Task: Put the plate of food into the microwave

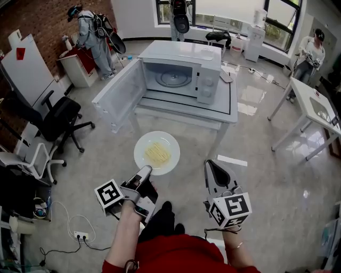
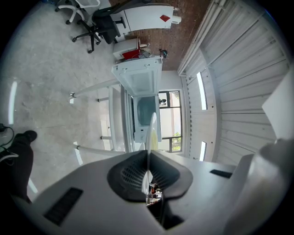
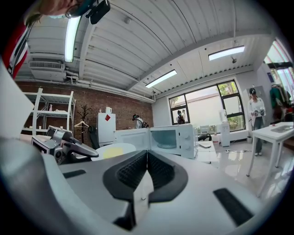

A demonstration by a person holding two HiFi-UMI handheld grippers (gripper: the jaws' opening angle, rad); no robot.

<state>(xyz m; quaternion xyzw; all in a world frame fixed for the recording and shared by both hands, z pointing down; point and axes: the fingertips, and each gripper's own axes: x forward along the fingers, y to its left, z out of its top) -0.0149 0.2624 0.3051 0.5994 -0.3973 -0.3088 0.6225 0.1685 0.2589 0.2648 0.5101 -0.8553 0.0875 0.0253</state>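
Left tool (image 1: 145,170) clamped on plate (image 1: 140,145) rim, right tool (image 1: 211,164) closed empty beside plate, microwave (image 1: 209,80) ahead

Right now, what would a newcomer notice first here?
The round white plate of yellow food, held in mid-air by its rim in the left tongs, centre frame. Beyond it, the white microwave stands on a white table, door wide open. The right tongs are shut, empty.

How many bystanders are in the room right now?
3: first person by the brick wall at upper left, second person at the window behind the microwave, third person at far right near the white table. Others may be out of view.
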